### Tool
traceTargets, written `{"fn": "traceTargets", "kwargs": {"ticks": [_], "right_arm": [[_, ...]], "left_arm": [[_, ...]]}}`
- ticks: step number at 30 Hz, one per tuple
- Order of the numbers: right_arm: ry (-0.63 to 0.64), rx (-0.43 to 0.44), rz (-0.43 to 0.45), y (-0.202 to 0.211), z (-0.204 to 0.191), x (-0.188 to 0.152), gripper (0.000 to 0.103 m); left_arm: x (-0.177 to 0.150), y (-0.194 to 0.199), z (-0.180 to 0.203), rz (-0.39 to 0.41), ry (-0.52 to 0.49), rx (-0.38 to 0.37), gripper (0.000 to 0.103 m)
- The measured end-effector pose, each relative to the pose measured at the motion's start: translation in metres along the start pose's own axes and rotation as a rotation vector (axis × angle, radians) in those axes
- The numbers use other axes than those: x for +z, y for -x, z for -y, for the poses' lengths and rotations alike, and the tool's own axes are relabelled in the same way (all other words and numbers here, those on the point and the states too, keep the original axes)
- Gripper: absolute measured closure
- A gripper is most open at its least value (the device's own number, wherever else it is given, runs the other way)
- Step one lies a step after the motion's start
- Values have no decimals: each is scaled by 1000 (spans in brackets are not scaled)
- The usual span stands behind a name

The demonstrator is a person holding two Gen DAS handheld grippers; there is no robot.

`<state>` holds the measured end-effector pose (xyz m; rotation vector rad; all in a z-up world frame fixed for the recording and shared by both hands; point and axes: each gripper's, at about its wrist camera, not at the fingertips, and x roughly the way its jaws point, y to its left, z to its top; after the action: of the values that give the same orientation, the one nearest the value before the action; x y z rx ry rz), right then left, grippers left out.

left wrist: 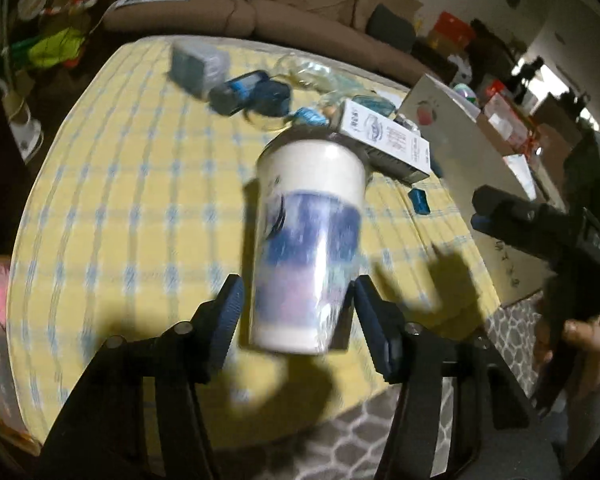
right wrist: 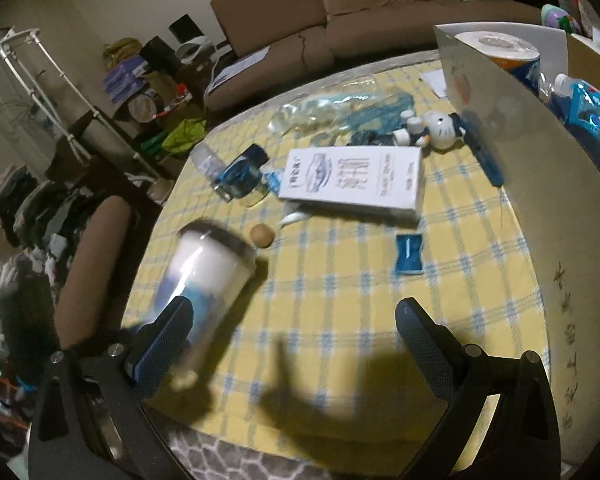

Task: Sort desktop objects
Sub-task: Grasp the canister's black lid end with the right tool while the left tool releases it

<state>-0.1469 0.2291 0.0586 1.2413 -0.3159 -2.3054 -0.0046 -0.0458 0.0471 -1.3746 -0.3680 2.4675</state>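
L tongs (left wrist: pixel 296 316) are gripping white/blue cup (left wrist: pixel 308 240) near its base, above checked bench (left wrist: pixel 120 200). R tongs (right wrist: pixel 292 344) are hanging open, holding nothing.

both wrist views close above, sharing checked tablecloth (left wrist: pixel 120 184) (right wrist: pixel 340 280)

The left gripper (left wrist: pixel 296 312) has its jaws clamped on a blurred white-and-blue cup (left wrist: pixel 306 240) above the yellow checked tablecloth (left wrist: pixel 132 208).
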Motion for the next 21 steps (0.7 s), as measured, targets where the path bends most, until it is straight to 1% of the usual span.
{"fn": "traceTargets", "kwargs": {"ticks": [3,4,5,6,9,11,12,14,16,19,20,21], "right_arm": [[23,-2,-7,-1,-9,3,0],[30,-1,-10,-2,-13,5,0],[35,1,-11,-4,-16,8,0],[41,7,-12,-7,-19,10,0],[78,29,-17,-19,-32,23,0],[115,36,-30,-32,-44,35,1],[129,42,-38,-39,-49,41,2],[156,57,-63,-55,-59,53,6],[168,80,-99,-72,-66,61,16],[166,115,-162,-95,-69,64,29],[165,118,-181,-100,-69,62,31],[166,118,-202,-105,-68,60,35]], "left_arm": [[-9,17,-11,34,36,22,48],[-13,21,-15,45,56,22,43],[-17,27,-20,61,89,3,41],[-19,28,-24,67,109,-19,41],[-25,23,-27,46,146,-73,41],[-29,20,-23,34,150,-108,46],[-30,18,-20,29,149,-128,46],[-28,14,-15,22,137,-148,47],[-27,8,-14,15,139,-162,48],[-25,-1,-14,9,153,-176,48],[-24,-4,-15,6,157,-174,48],[-24,-6,-16,6,164,-173,48]]}}
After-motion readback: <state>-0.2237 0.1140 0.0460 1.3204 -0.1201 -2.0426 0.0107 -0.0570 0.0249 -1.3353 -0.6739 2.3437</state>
